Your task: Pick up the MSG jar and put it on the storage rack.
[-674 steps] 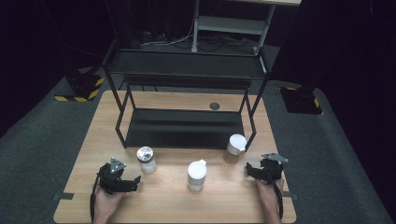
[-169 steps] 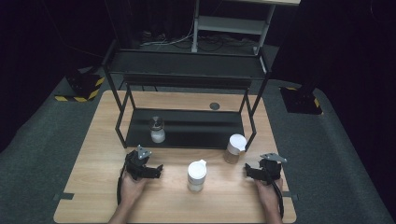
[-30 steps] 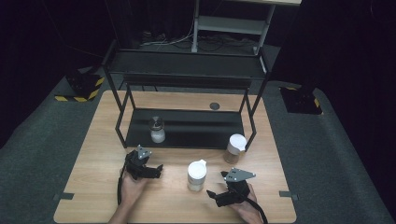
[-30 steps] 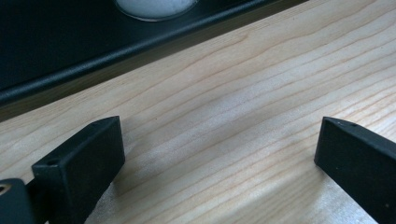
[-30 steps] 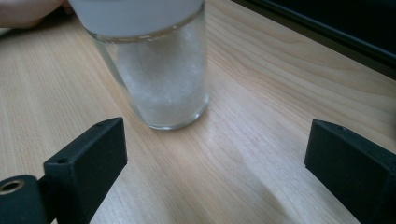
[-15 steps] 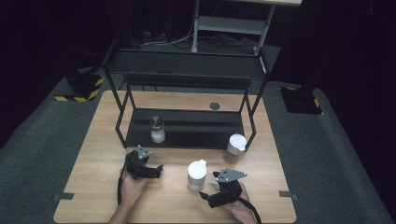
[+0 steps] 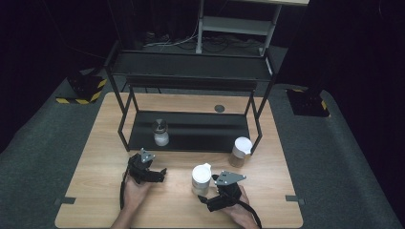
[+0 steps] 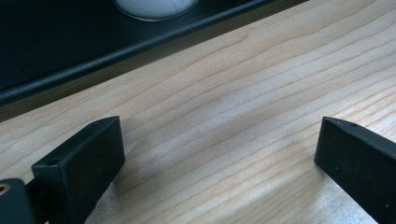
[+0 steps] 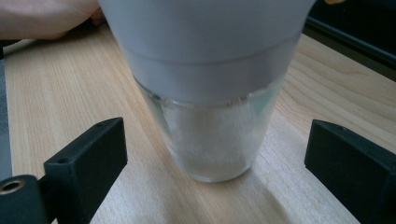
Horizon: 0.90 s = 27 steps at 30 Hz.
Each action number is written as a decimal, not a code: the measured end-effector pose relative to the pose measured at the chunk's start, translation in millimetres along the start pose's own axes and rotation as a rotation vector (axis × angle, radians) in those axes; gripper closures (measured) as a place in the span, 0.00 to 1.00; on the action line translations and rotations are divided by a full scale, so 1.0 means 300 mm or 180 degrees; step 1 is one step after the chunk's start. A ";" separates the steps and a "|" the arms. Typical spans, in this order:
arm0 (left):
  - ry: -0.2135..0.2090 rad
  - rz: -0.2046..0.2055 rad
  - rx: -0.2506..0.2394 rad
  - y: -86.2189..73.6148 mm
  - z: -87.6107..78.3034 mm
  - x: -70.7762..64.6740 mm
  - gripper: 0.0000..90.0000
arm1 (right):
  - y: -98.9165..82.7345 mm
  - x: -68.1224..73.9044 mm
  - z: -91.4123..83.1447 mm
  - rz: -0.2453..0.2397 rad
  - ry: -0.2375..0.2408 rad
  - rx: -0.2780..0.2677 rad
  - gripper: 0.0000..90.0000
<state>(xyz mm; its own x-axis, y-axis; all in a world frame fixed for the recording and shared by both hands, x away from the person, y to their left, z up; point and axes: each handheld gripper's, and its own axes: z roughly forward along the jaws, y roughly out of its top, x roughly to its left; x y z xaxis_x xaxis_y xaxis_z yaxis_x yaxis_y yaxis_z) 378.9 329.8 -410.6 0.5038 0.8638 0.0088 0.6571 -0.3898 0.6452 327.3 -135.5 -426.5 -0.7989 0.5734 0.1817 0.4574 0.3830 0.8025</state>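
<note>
Near the front edge of the light wooden table (image 7: 95,157), a little right of its middle, stands the clear glass jar with a white lid and white grains inside (image 7: 201,178). The right gripper (image 7: 210,200) has come in from the front right corner within the last second and now sits just beside the jar, jaws spread wide on either side without touching. I judge the grasp is about to close, after which the jar would likely go onto the black metal rack's lower shelf (image 7: 200,131), where a metal-lidded glass jar (image 7: 160,132) already stands. The right gripper view shows the grains (image 9: 217,135) close up. Resting unmoved left of middle, the left gripper (image 7: 157,174) is open and empty.
</note>
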 end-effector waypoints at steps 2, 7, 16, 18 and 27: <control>0.0000 0.0001 -0.0002 0.000 0.000 0.000 0.02 | 0.004 0.000 0.008 0.0002 0.0007 -0.0006 0.06; 0.0000 0.0000 0.0000 0.000 0.000 0.000 0.02 | 0.014 0.003 0.034 0.0000 0.0021 -0.0008 0.06; 0.0000 0.0002 -0.0001 0.000 0.000 0.000 0.02 | 0.027 0.014 0.068 0.0022 -0.0008 -0.0012 0.08; 0.0000 0.0002 -0.0002 0.000 0.000 0.000 0.02 | 0.029 0.016 0.070 0.0018 -0.0014 -0.0016 0.08; 0.0001 0.0000 0.0000 0.000 0.000 0.000 0.02 | 0.025 0.029 0.083 0.0002 -0.0056 -0.0061 0.12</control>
<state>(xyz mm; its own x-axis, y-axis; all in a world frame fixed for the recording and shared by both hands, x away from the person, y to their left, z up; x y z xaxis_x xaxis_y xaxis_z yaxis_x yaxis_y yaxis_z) 378.8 329.8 -410.6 0.5037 0.8638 0.0090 0.6570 -0.3898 0.6453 333.4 -109.7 -433.0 -0.7915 0.5863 0.1723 0.4502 0.3688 0.8132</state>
